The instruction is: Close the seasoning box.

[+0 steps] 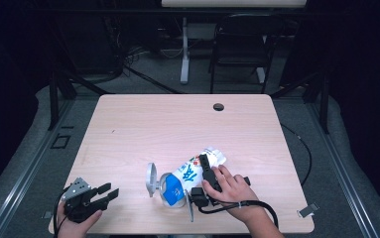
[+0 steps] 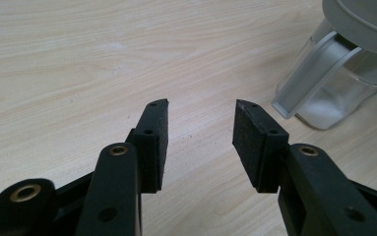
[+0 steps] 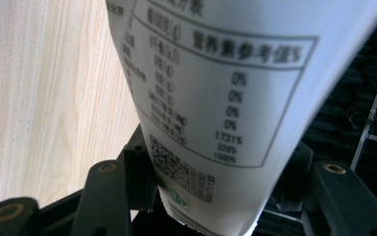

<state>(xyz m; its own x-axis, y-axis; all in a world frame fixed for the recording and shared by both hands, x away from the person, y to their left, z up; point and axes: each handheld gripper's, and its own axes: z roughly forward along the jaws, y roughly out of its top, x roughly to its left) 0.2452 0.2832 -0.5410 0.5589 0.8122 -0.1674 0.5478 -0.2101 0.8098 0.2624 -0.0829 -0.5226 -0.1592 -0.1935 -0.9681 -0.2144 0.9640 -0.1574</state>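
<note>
Pouch [image 1: 197, 168] (white, printed) clamped in right claw [image 1: 208, 166] beside clear jug [image 1: 170, 188]; left claw [image 1: 109, 192] gapes, holding nothing

Pale wooden table top [image 1: 143, 124], centre of the high view: light grain, smooth, matt, with faint specks near the jaws in the left gripper view. Black plastic left gripper [image 2: 201, 130], lower part of its own view: matt arms with brass-coloured rivets, and pads [image 2: 247, 142] of a finely rough, foam-like face. Clear plastic jug with a grey lid [image 2: 343, 73], upper right there: glossy, see-through wall and a dull, smooth lid. White printed pouch [image 3: 225, 98], centre of the right gripper view: smooth, slightly shiny film.
</note>
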